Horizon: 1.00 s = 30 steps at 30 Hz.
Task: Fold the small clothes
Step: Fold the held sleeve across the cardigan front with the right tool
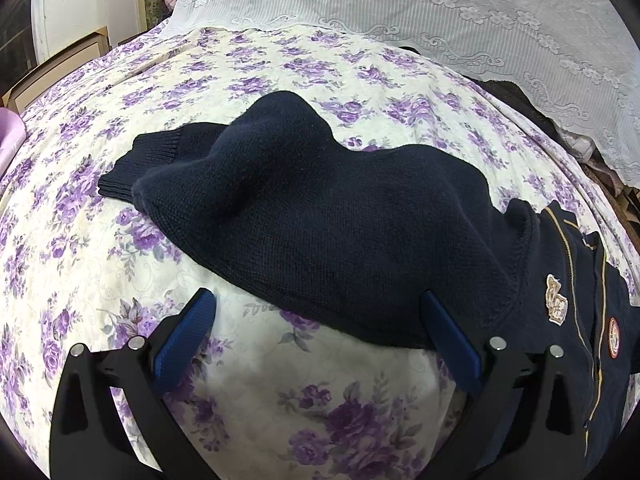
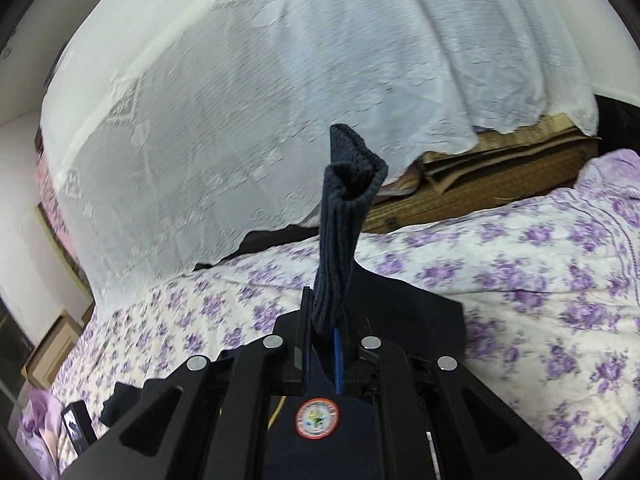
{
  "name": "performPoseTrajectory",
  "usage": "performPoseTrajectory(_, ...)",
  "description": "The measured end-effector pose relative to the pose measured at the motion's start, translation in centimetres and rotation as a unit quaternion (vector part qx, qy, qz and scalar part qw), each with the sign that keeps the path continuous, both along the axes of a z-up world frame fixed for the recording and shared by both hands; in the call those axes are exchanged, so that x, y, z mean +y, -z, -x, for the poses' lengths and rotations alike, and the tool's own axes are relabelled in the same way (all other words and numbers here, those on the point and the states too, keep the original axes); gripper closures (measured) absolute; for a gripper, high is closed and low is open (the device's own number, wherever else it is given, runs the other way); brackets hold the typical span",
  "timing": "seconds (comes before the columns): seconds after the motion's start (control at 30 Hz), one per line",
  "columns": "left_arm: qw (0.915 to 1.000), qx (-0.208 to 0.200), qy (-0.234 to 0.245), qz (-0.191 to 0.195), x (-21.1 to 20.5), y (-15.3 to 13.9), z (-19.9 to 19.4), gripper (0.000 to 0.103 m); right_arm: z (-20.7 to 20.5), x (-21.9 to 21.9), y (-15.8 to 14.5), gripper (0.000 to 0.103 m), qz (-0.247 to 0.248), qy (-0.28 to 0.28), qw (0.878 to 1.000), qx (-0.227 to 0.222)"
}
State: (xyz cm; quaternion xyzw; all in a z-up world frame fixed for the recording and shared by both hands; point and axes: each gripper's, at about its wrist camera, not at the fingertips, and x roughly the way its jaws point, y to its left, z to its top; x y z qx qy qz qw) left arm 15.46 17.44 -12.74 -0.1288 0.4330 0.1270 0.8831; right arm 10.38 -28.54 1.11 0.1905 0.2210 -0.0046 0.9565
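A small navy knit cardigan (image 1: pixel 320 216) lies on the floral bedsheet (image 1: pixel 100 240), one sleeve folded over its body, its ribbed cuff (image 1: pixel 156 152) at the left. Its zip front with badges (image 1: pixel 556 300) shows at the right. My left gripper (image 1: pixel 316 312) is open, blue pads apart, just in front of the folded sleeve's near edge; the right pad (image 1: pixel 448 336) touches the knit. My right gripper (image 2: pixel 322 328) is shut on the other sleeve's ribbed cuff (image 2: pixel 344 208), which sticks up above the bed. A round badge (image 2: pixel 317 418) shows below the fingers.
A white lace cloth (image 1: pixel 440 8) covers things behind the bed, also in the right wrist view (image 2: pixel 240 100). Brown boards (image 2: pixel 480 176) lie under it. A wooden box (image 1: pixel 52 68) stands at the far left. A lilac item (image 1: pixel 10 132) sits at the left edge.
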Motion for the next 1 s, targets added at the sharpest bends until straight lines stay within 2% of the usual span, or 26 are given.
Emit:
performPoseTrajectory(0.37,1.0,0.0,0.0,-0.001,0.2,0.1,-0.1,0.004,-3.2,8.4,2.9,0.094,0.054,-0.073,0.995,0.034)
performPoseTrajectory(0.5,1.0,0.0,0.0,-0.001,0.2,0.1,-0.1,0.004,-4.2,11.5,5.2,0.094,0.079,-0.099,0.99,0.058)
performPoseTrajectory(0.63,1.0,0.0,0.001,0.0,0.2,0.1,-0.1,0.004,-5.4,15.0,8.6,0.092,0.118,-0.126,0.979,0.105)
performPoseTrajectory(0.73,1.0,0.0,0.001,0.0,0.2,0.1,-0.1,0.004,-6.7,17.0,11.6,0.081,0.146,-0.155,0.963,0.163)
performPoseTrajectory(0.77,1.0,0.0,0.001,-0.001,0.1,0.1,-0.1,0.004,-6.8,17.4,12.4,0.07,0.151,-0.164,0.959,0.177)
performPoseTrajectory(0.8,1.0,0.0,0.001,0.0,0.1,0.1,-0.1,0.004,-6.9,17.8,12.9,0.066,0.157,-0.171,0.955,0.185)
performPoseTrajectory(0.87,1.0,0.001,0.001,0.0,0.3,0.1,-0.1,0.004,-6.4,18.4,12.8,0.061,0.169,-0.177,0.953,0.177)
performPoseTrajectory(1.0,1.0,0.001,0.001,0.0,0.4,0.2,-0.2,0.004,-4.4,18.3,10.1,0.06,0.154,-0.197,0.96,0.124)
